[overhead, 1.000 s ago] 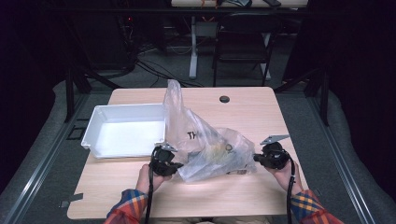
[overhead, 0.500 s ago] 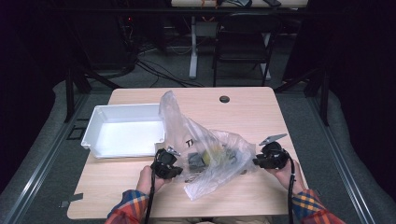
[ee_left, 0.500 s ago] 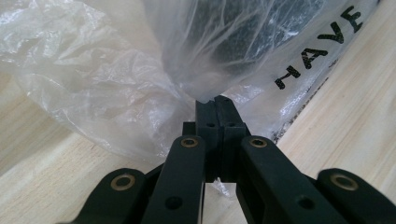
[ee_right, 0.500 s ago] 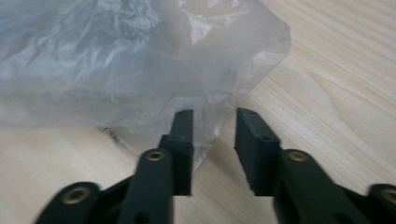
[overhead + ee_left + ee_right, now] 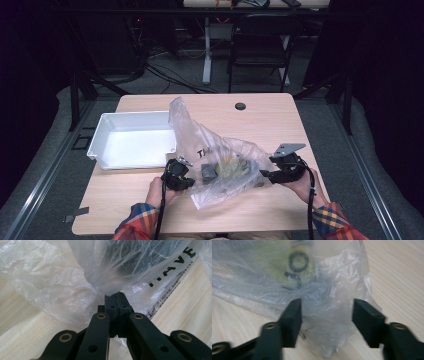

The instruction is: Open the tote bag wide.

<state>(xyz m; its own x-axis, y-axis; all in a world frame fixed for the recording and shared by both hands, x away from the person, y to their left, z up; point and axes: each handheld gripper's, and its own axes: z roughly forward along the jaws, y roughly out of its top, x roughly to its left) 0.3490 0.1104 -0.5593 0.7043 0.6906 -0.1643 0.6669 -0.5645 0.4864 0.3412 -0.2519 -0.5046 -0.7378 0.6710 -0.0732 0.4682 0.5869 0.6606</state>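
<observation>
Emptying is judged incomplete: the bag (image 5: 220,160) lies on the bench (image 5: 280,120) beside the empty tray (image 5: 131,145), contents inside, left tool (image 5: 117,298) pinching its film, right tool (image 5: 325,312) spread around a fold, ungripped.

clear plastic bag (image 5: 220,160) | crumpled, printed lettering | dark items inside | on table

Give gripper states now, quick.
left gripper: closed, pinching the clear plastic bag.
right gripper: open, fingers either side of a bag fold.
</observation>
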